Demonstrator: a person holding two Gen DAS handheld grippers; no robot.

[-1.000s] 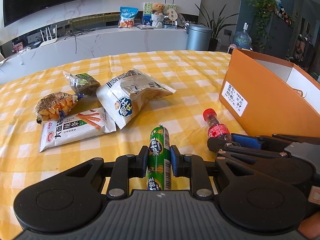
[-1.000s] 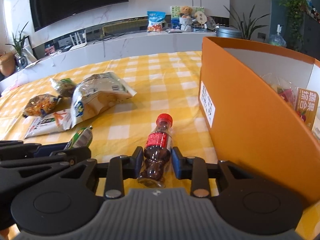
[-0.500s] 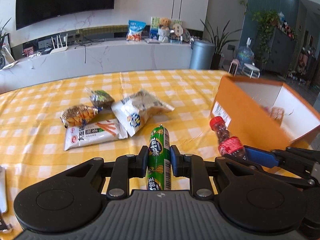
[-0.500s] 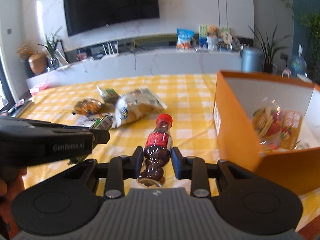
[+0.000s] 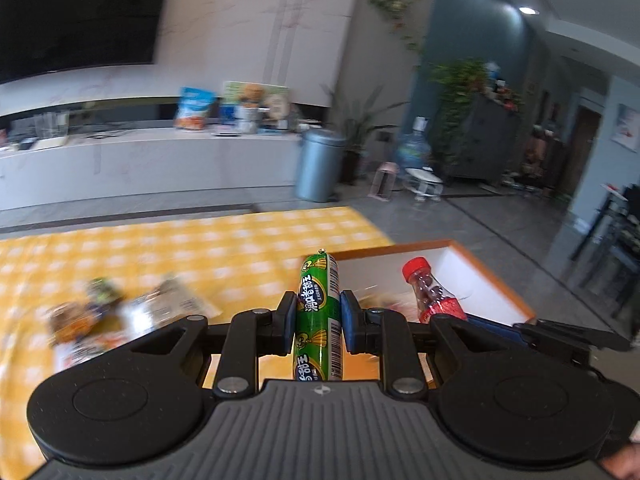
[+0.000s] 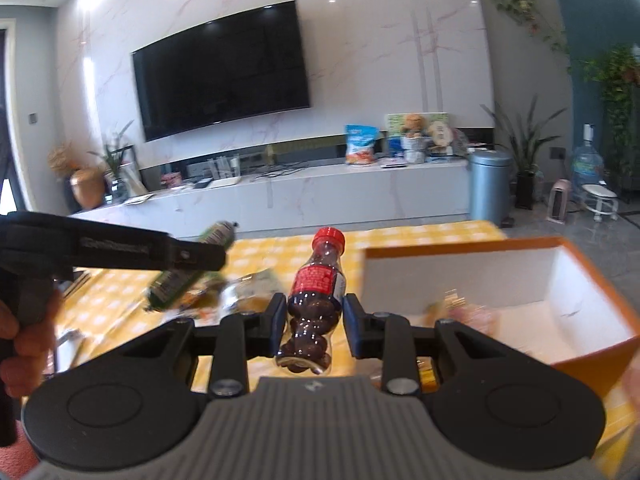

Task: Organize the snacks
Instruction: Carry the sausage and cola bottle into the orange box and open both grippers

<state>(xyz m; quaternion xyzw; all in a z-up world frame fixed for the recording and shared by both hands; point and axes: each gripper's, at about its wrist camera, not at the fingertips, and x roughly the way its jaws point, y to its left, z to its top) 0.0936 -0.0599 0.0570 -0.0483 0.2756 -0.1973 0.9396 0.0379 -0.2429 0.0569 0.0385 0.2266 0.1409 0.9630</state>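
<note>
The left tool (image 5: 319,316) pinches a green sausage (image 5: 319,312) at mid-length, its tip pointing to 12 o'clock; the right tool (image 6: 315,316) is pressed onto the lower body of a small bottle (image 6: 314,304) with a red cap, likewise pointing to 12. Both are held clear of the table (image 5: 200,252).

The orange box (image 6: 592,356), open-topped and white inside, sits at 2 o'clock from the right tool and at 1 o'clock from the left, with a few blurred packets already in it. Nothing stands between either load and its opening, though the two tools are close side by side and could knock together over it.

The bottle looks rigid, light and slick, filled with dark round sweets; a hold at the waist seems best. The sausage should be firm but slippery in its film, so a middle grip suits it.

At 10 o'clock in the left view, blurred snack bags (image 5: 120,312) lie on the cloth, soft and crushable.
</note>
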